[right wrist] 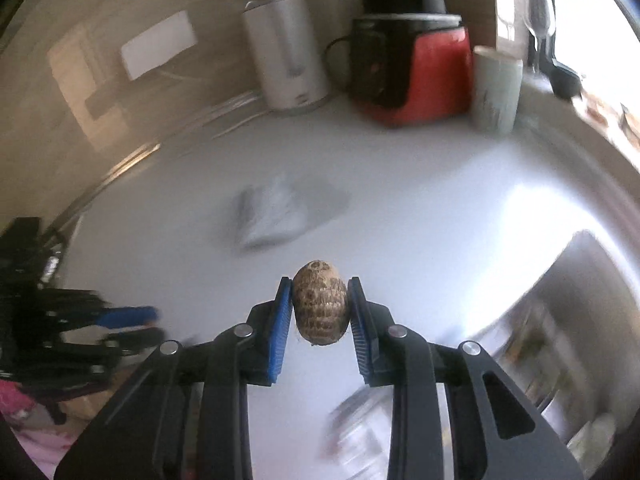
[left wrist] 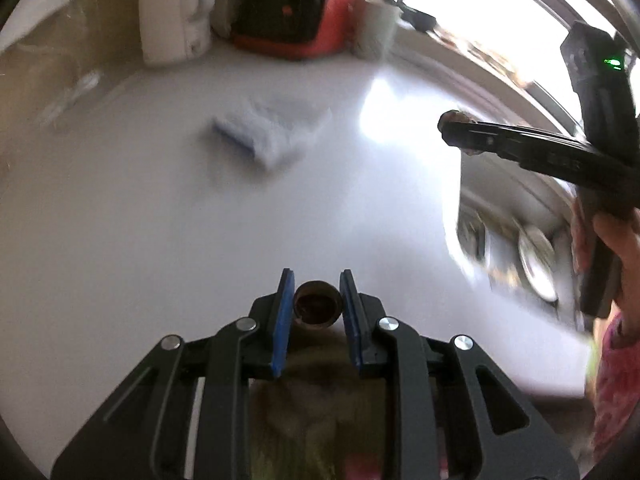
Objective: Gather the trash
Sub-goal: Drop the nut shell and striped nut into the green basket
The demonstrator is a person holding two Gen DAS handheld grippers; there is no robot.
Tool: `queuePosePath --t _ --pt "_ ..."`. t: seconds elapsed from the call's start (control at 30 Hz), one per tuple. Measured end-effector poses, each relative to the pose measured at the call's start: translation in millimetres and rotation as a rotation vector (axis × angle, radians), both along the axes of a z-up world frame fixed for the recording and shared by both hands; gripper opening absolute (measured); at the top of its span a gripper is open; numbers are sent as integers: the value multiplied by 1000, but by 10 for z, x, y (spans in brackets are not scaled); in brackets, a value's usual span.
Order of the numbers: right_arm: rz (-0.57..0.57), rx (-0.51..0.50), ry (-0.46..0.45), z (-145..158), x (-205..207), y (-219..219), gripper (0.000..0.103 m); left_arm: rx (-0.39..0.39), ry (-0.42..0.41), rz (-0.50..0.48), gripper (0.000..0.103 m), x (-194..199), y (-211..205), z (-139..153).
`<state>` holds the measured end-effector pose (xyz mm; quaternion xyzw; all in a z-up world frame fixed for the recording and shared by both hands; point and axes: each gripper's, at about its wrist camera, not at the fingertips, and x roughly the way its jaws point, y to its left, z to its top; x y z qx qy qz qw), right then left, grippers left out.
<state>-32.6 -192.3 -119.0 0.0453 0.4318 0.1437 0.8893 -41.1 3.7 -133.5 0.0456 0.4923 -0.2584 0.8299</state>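
brown and rough-scaled, an oval husk-like piece of trash (right wrist: 319, 307) is being pinched between the blue pads (right wrist: 280, 328) of the right gripper (right wrist: 319, 312), held clear above the white countertop (right wrist: 420, 216). a second scrap, a small dark hollow shell (left wrist: 318, 302), is being gripped by the left gripper (left wrist: 317, 304), its jaws pressed against both sides. both pieces are judged to be light, stiff and possibly brittle, so a gentle squeeze across the widest part is being favoured over a hard clamp. a crumpled white wrapper with a blue edge (left wrist: 268, 132) is lying on the counter well ahead, apart from both tools; it is judged to be soft and best taken at a raised fold. a white kettle (right wrist: 286, 52), a red and black appliance (right wrist: 412, 68) and a pale cup (right wrist: 496, 88) are standing along the back. no label is being shown sharply enough to be read.
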Motion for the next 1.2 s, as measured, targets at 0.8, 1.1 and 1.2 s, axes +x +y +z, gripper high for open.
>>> queuePosePath --t 0.8,1.1,1.2 --pt "-147 2 186 -835 -1716 1213 29 -12 -2 -78 90 -915 825 -264" --pt "-50 -88 285 -1131 -1433 1493 81 0 -68 92 93 -642 1183 -16" --pt "-54 -87 214 -843 -1313 1416 94 3 -77 130 93 -558 1235 25"
